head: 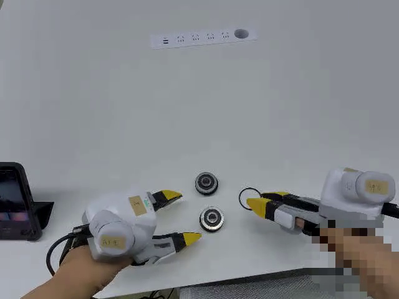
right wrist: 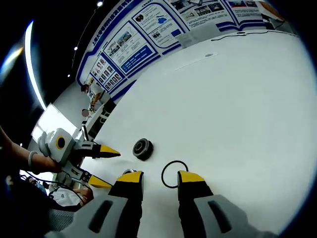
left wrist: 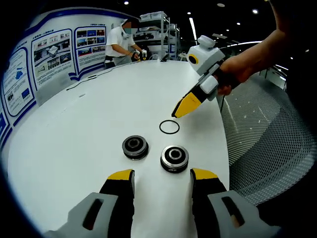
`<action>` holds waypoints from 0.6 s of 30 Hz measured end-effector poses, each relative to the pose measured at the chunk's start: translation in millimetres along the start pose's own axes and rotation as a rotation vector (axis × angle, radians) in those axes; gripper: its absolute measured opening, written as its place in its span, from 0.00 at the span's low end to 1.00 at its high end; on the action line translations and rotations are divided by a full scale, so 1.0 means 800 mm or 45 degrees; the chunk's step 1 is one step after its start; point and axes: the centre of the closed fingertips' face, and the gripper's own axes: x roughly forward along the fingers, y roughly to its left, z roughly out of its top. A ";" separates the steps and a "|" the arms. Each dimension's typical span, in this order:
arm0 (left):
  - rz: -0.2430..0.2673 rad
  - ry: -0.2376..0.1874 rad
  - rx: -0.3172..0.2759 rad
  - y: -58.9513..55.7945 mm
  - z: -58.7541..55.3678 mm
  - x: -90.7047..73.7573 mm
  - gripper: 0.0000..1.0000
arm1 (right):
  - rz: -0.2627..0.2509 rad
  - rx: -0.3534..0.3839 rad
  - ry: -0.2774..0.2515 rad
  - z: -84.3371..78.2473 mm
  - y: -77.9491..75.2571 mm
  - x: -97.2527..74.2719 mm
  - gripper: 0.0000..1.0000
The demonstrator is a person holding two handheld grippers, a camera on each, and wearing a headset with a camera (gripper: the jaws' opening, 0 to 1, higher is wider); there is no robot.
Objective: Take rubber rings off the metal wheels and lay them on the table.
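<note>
Two metal wheels lie on the white table (head: 124,112). The far wheel (head: 206,183) (left wrist: 135,147) (right wrist: 142,148) is dark all round its rim. The near wheel (head: 212,218) (left wrist: 174,157) shows a silvery rim. A loose black rubber ring (head: 249,198) (left wrist: 169,127) (right wrist: 174,173) lies flat to the right of them. My right gripper (head: 262,202) (right wrist: 160,177) is narrowly open, its tips just at the ring with nothing between them. My left gripper (head: 181,217) (left wrist: 162,177) stands wide open, its jaws just short of the near wheel.
A white power strip (head: 202,37) lies at the far side of the table. A dark device on a stand (head: 15,199) sits at the left edge. The table's front edge (head: 249,277) runs close behind both grippers. A person (left wrist: 119,42) stands far off.
</note>
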 end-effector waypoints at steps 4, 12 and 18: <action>-0.017 -0.005 0.012 -0.004 0.006 0.004 0.41 | 0.030 0.007 0.014 -0.008 0.011 0.004 0.28; -0.065 -0.010 0.065 -0.013 0.017 0.012 0.28 | 0.079 0.014 0.042 -0.019 0.026 0.010 0.27; -0.098 -0.002 0.108 -0.020 0.021 0.020 0.21 | 0.102 0.017 0.052 -0.021 0.033 0.013 0.26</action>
